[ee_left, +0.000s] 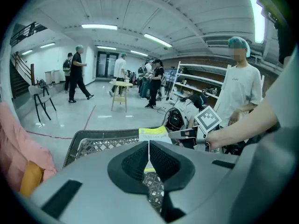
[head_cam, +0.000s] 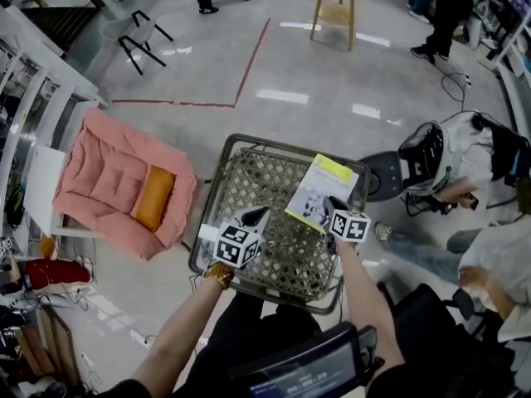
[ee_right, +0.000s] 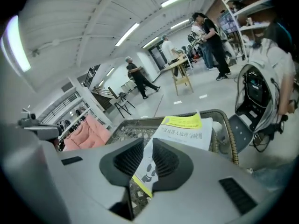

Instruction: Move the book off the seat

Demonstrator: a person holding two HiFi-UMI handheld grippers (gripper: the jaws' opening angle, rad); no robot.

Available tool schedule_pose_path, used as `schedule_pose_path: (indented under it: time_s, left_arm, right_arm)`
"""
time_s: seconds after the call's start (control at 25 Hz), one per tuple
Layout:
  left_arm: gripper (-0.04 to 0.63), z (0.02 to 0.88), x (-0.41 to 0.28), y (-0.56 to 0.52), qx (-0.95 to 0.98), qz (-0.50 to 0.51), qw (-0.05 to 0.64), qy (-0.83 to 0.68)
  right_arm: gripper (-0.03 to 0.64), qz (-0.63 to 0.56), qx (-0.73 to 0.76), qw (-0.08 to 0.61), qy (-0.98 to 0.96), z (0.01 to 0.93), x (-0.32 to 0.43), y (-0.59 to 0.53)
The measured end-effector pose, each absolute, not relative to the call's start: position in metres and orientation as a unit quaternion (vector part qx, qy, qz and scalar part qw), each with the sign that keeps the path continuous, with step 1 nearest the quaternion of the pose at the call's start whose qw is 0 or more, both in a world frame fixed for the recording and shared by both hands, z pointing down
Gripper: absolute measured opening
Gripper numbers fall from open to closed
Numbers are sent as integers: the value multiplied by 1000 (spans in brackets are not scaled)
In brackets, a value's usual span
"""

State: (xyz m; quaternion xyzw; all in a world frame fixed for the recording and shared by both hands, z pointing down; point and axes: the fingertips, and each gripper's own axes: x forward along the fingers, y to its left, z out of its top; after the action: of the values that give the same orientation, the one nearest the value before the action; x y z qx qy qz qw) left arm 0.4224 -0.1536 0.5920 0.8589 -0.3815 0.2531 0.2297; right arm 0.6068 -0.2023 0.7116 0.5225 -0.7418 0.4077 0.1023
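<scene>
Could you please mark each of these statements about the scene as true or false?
1. The book is on the woven seat. True.
2. The left gripper holds the book. False: its jaws are together over bare seat. It is the right gripper that has the book's near corner between its jaws.
3. An orange cushion lies on the pink padded chair beside the seat. True.
4. The book's cover has a red band. False: the band along its far edge is yellow.
</scene>
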Motion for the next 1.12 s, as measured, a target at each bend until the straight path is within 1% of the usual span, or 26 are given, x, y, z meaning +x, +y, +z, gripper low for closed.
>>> schedule_pose_path:
  time_s: [0.12, 0.32, 0.56, 0.68, 0.84, 1.12]
  left_arm:
    - [14, 588, 422, -155, 862, 247, 222, -384]
    - [14, 582, 419, -158, 869, 231, 207, -386]
    - [14, 556, 381, -149, 877, 210, 194, -385]
    - [14, 540, 376, -153, 883, 192, 183, -387]
    - [14, 526, 364, -151, 889, 175, 167, -390]
    - [14, 505, 331, -141, 900, 140, 131, -391]
  right_arm:
    - [64, 365, 513, 115, -768, 695, 587, -207]
    - [58, 297, 496, 116, -808, 660, 556, -214]
    - [55, 218, 490, 110, -837, 594, 495, -205]
    - [54, 176, 486, 106, -849, 561, 479, -205]
    - [54, 136, 478, 109, -861, 535, 456, -194]
    - [54, 72, 471, 92, -875, 489, 406, -174]
